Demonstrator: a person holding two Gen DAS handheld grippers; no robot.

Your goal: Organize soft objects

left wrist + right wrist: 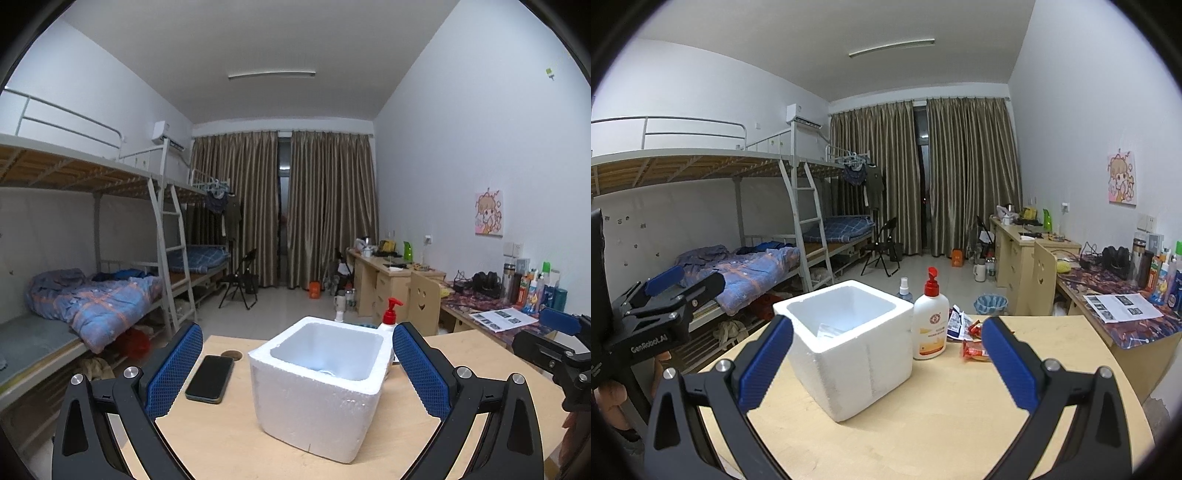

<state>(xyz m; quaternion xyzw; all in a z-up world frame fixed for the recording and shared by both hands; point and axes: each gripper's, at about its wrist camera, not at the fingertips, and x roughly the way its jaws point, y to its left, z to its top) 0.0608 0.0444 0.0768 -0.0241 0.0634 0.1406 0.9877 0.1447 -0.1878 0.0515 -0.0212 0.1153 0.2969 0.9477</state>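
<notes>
**Operator:** State tool condition and locate the work items.

**Technician:** Left tool (297,373) and right tool (886,363) are both spread wide and carry nothing. The foam box (846,347) sits mid-surface (942,424), at 12 o'clock from the left tool. The snack packets (975,349) lie at 3 o'clock from the box, beyond the lotion bottle (931,325).

**Operator:** Handling properties?

**Technician:** Judged, not measured. Packets: thin crinkly film, light, compliant, slippery; contents may crush. Take hold across the packet body or at a sealed edge, with light pressure. Box: white expanded foam, granular walls, rounded rim, very light; it dents easily and may slide if nudged. Bottle: rigid plastic, red pump, top-heavy; keep clear. The phone (209,378), at 9 o'clock from the box, is hard and smooth.
</notes>
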